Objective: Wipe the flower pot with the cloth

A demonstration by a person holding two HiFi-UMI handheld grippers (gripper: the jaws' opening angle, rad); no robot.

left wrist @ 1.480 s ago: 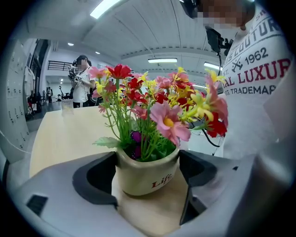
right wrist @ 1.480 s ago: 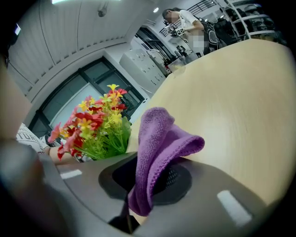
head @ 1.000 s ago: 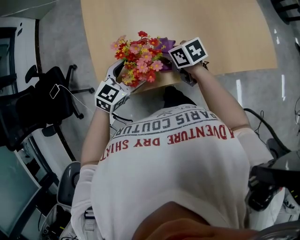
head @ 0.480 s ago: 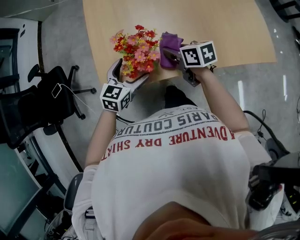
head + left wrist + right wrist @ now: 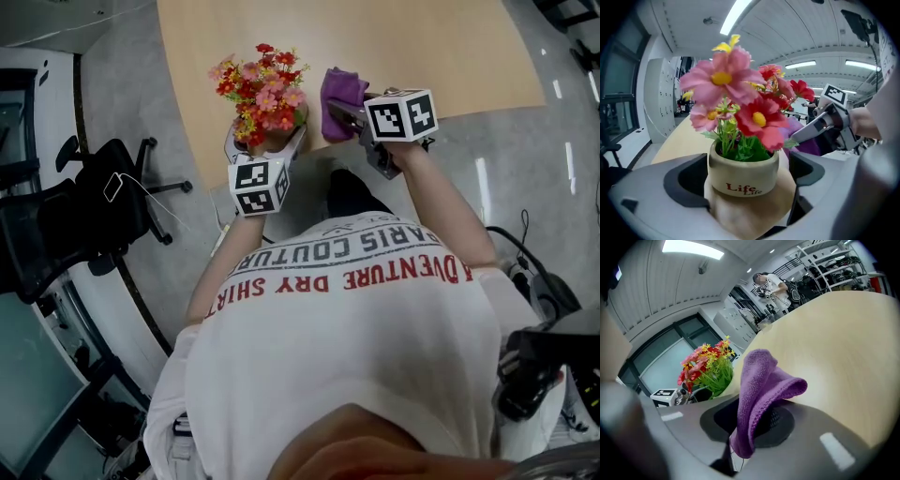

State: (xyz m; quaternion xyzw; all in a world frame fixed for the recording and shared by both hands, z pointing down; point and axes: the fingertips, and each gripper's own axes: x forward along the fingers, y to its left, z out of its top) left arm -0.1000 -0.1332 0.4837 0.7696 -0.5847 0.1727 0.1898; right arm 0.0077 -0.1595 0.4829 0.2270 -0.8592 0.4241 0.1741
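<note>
Two grippers, two different states. Your left gripper has just been opening its jaws and they stand wide. The pot sits between them with a gap on either side, so nothing holds it. Your right gripper is pinched tight on the cloth, which is bunched up just right of the flowers and clear of the pot.

I'd judge you're between holds: the pot is standing free and the wipe is not under way. The next move calls for steadying the pot with your left jaws, then bringing the cloth in low, under the blooms, onto the pot's wall.

Mind the edge. The pot stands on the table right at its near rim, close to your body and toward the left corner. A sideways shove from the cloth could tip it off. Your free room lies ahead and to the right, across the tabletop.
</note>
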